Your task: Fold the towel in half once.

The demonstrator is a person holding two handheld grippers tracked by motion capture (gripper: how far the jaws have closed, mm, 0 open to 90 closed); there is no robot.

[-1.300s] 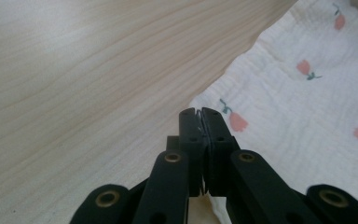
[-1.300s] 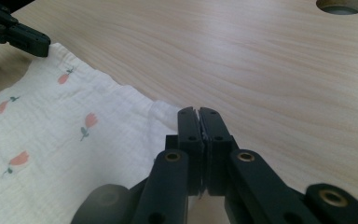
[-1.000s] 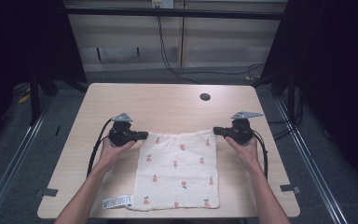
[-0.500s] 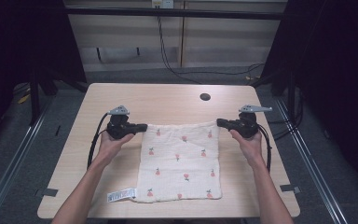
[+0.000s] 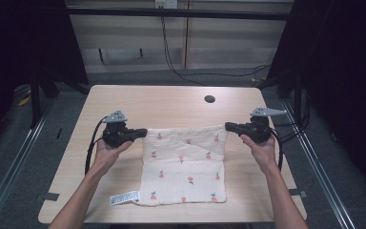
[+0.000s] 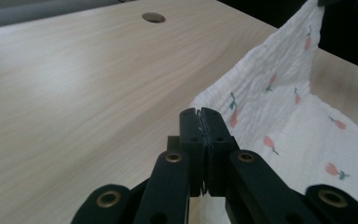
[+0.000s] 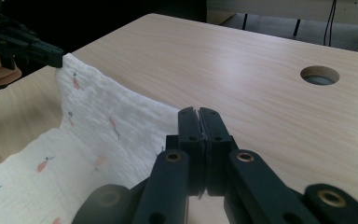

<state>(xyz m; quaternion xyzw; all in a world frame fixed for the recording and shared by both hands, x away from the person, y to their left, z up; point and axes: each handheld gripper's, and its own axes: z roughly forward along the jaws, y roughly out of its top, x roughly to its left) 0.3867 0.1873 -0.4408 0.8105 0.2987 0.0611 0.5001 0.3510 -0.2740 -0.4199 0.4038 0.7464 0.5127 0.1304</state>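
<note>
left tongs and right tongs each pinch a far corner of the white fruit-printed muslin cloth — jaws pressed together. its far edge hangs lifted between them — the near part lies on the light wooden desk.

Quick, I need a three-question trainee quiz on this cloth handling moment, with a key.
1. True or false: the left gripper and the right gripper each pinch a far corner of the cloth.
2. What sticks out at the cloth's near left corner?
3. Which lies flat on the table: A) the cloth's far edge, B) its near edge?

Key: 1 true. 2 a white label. 3 B.
</note>
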